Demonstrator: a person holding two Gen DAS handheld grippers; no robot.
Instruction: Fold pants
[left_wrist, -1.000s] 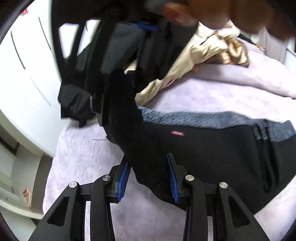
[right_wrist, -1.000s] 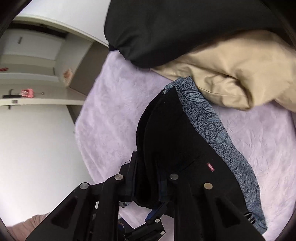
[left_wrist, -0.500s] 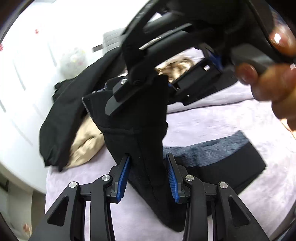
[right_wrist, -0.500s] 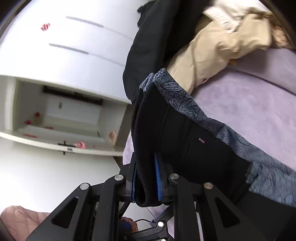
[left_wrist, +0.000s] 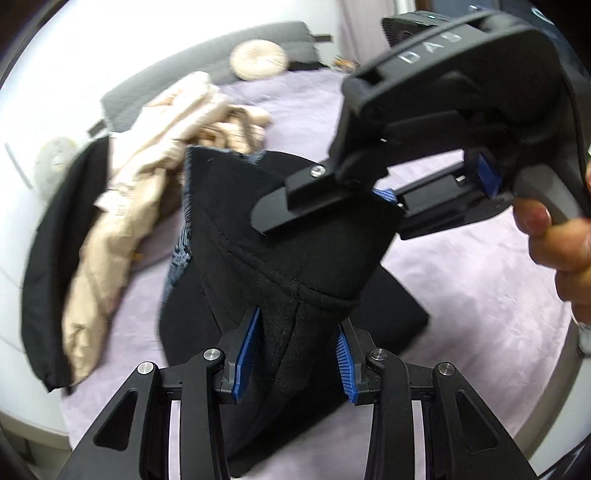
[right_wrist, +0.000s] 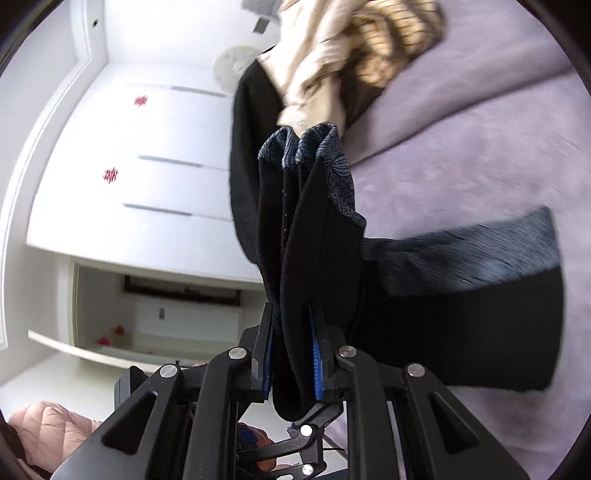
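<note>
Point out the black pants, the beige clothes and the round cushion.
Black pants (left_wrist: 295, 258): left wrist view, lifted fold.
Beige clothes (left_wrist: 122, 206): left wrist view, middle of heap.
Round cushion (left_wrist: 258, 59): left wrist view, its centre.

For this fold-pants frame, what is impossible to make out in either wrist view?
- Left wrist view: where the right gripper pinches the black pants, its own finger covers the contact.
- Left wrist view: the beige garment is motion-blurred; its type is unclear.
- Right wrist view: the pants' lower end is cut off behind the gripper body.
- Left gripper: the pants beyond its pads are hidden.
</note>
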